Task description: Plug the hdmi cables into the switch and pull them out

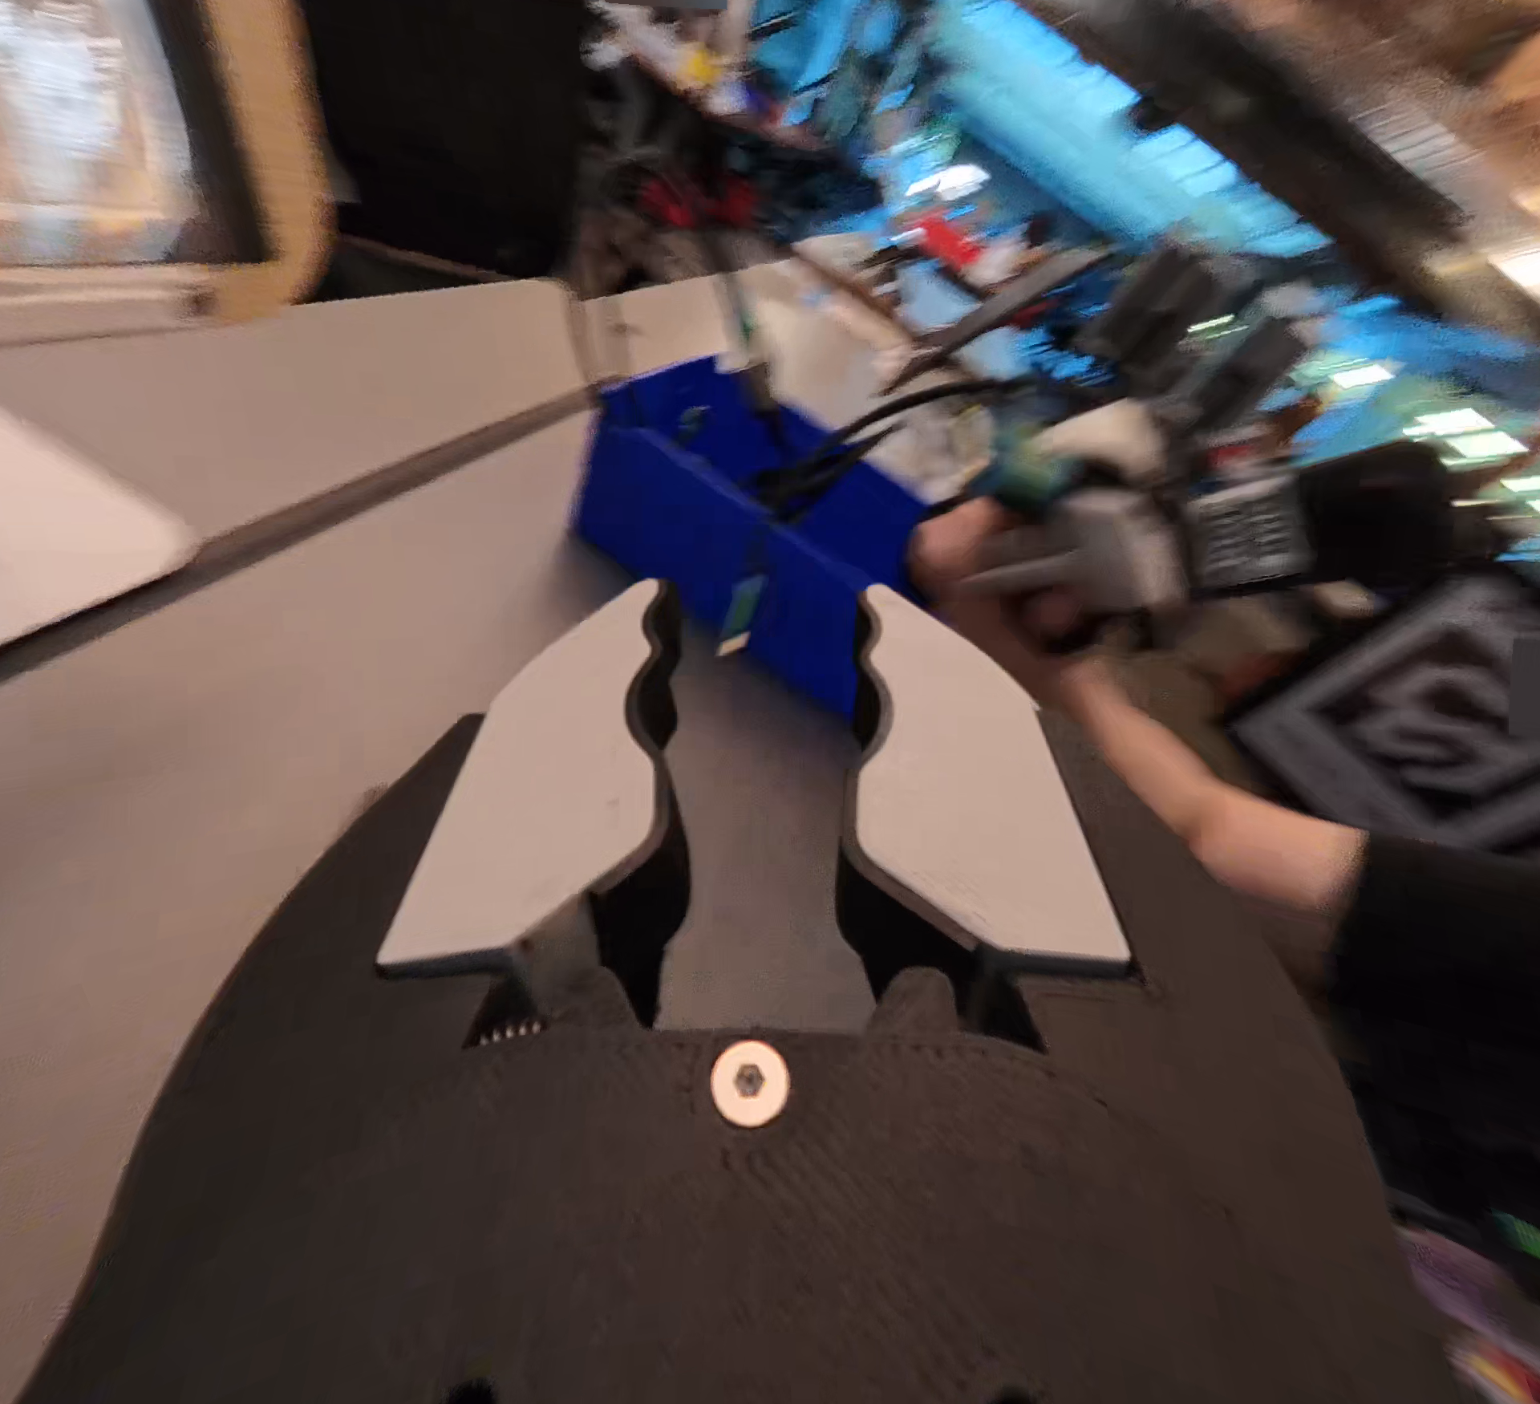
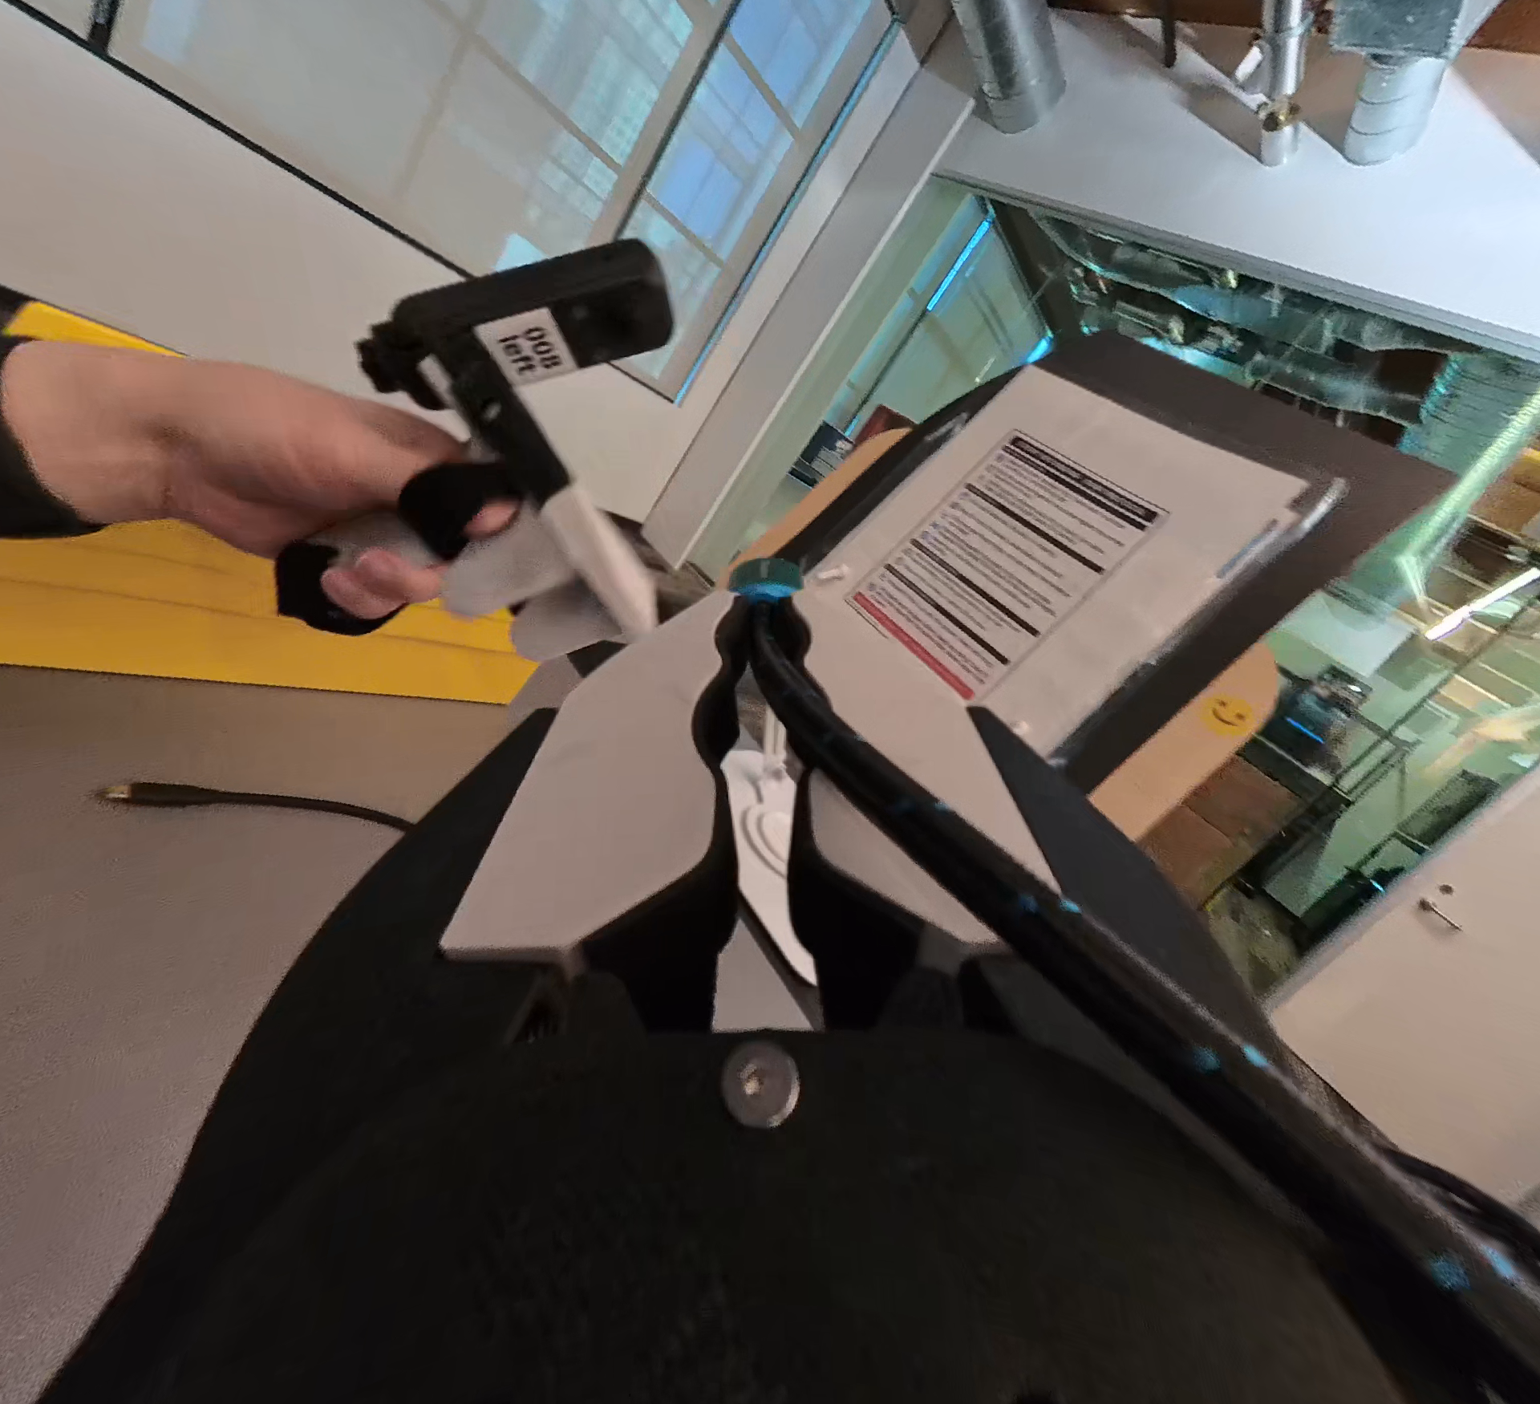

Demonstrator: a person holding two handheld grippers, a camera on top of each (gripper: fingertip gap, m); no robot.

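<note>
My right gripper (image 2: 762, 618) is shut on a black HDMI cable (image 2: 1000, 864) with blue flecks. The cable's teal-blue end (image 2: 762, 580) sticks out just past the fingertips, and the rest runs back to the lower right. My left gripper (image 1: 762, 614) is open and empty above the grey table (image 1: 333, 697), pointing at a blue bin (image 1: 692, 505). Black cables (image 1: 842, 439) run from the bin toward the right gripper (image 1: 1083, 530), which shows blurred in a hand. The left gripper (image 2: 517, 530) also shows in the right wrist view, held in a hand. I see no switch.
A second black cable (image 2: 267, 801) with a gold tip lies on the table at the left. A yellow surface (image 2: 167, 614) lies behind it. A board carrying a printed sheet (image 2: 1000, 555) stands ahead. A white flat piece (image 2: 762, 847) shows between my right fingers.
</note>
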